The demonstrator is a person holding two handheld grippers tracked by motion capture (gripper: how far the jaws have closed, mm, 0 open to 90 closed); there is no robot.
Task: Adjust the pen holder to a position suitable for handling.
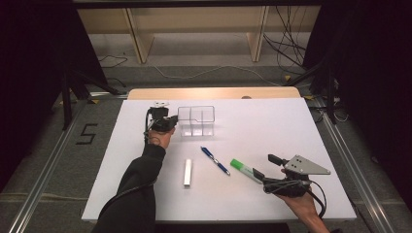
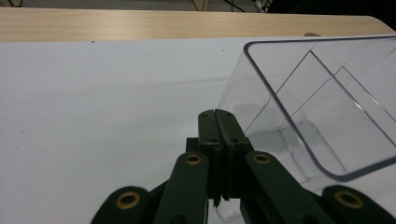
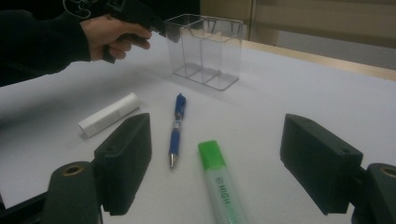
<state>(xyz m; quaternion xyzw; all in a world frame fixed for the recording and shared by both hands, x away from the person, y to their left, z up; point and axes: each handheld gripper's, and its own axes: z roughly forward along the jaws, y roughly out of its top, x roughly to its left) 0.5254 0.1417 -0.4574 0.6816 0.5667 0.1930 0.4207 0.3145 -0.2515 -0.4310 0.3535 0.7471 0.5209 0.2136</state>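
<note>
Green highlighter [image 3: 219, 186], blue pen [image 3: 176, 128]

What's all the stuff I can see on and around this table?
clear organiser: one, see-through plastic with compartments, far middle of the table, upright
blue pen: one, blue, lying in the table's middle
green highlighter: one, green cap and pale body, right of the pen
white tube: one, white, lying left of the pen
table: one, white top with a wooden far edge
wooden shelf: one, pale wood, behind the table
cables: several, on the floor behind
left gripper: one, black, jaws shut on the organiser's wall
right gripper: one, black, jaws open over the highlighter
</note>
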